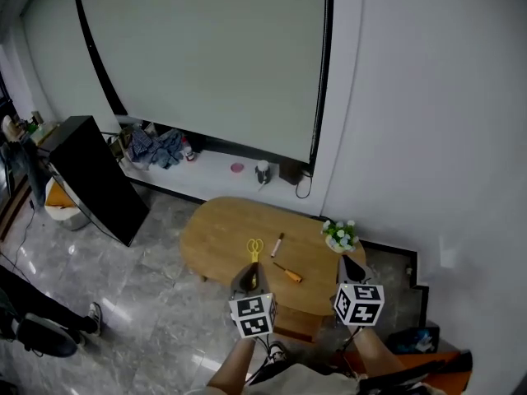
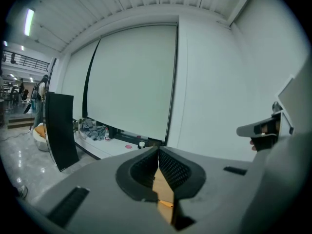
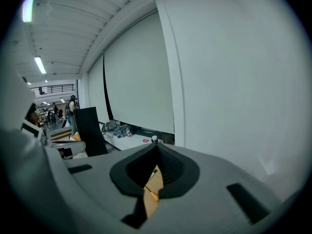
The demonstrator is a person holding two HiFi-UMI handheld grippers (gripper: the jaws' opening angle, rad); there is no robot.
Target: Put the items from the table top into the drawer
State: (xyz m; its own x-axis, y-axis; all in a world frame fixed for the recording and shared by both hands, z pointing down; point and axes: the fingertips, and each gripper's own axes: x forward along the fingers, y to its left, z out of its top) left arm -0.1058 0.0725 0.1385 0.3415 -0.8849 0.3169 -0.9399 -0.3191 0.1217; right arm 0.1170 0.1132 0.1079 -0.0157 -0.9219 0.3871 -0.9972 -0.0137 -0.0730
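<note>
An oval wooden table (image 1: 218,230) stands just ahead of me in the head view. On it lie yellow scissors (image 1: 255,248), a slim pen (image 1: 277,244) and an orange-handled screwdriver (image 1: 288,273). A small pot of white flowers (image 1: 341,236) stands at its right end. My left gripper (image 1: 247,280) hangs over the table's near edge, just short of the scissors. My right gripper (image 1: 352,266) is near the flower pot. Both are shut and hold nothing, their jaws meeting at the tips in the left gripper (image 2: 158,149) and right gripper (image 3: 156,145) views. A wooden part (image 1: 295,323) shows under the near edge.
A black board (image 1: 95,179) leans at the left on the marble floor. Along the wall runs a low white ledge (image 1: 206,171) with a heap of clothes (image 1: 156,146) and a small jar (image 1: 263,171). A white wall closes in on the right. A person's shoe (image 1: 45,336) is at far left.
</note>
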